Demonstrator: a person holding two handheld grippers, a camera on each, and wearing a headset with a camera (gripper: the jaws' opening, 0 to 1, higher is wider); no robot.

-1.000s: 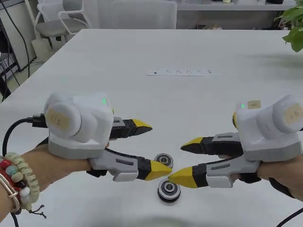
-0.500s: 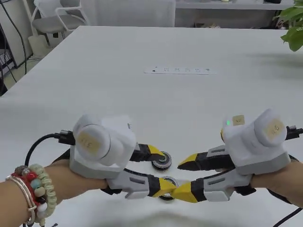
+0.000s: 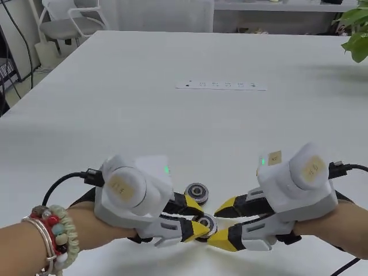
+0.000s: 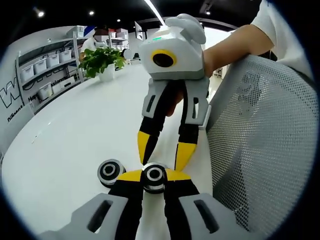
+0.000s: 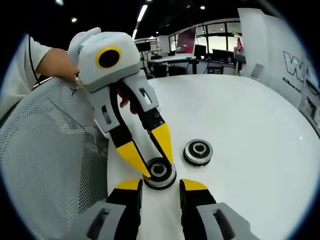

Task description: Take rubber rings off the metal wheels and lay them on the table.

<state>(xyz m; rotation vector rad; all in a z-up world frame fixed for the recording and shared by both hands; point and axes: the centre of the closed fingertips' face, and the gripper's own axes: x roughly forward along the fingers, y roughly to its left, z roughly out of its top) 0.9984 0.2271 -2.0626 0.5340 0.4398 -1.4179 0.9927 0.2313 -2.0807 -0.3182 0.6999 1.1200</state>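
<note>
Clamping the near wheel [image 5: 160, 173], left claw [image 4: 153, 175] faces half-open right claw [image 5: 161, 184].

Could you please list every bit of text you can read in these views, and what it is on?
"W": large letter on the wall panel; the line beneath is blurred.
Tan sticker on the left hand-held gripper: unreadable.
Tan sticker on the right hand-held gripper: unreadable.
Table strip: too small.

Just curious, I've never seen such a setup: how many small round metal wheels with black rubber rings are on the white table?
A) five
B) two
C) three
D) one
B: one small metal wheel with a black rubber ring sits clasped between the jaws of the left gripper, and a second wheel lies free beside it on the white table.
</note>
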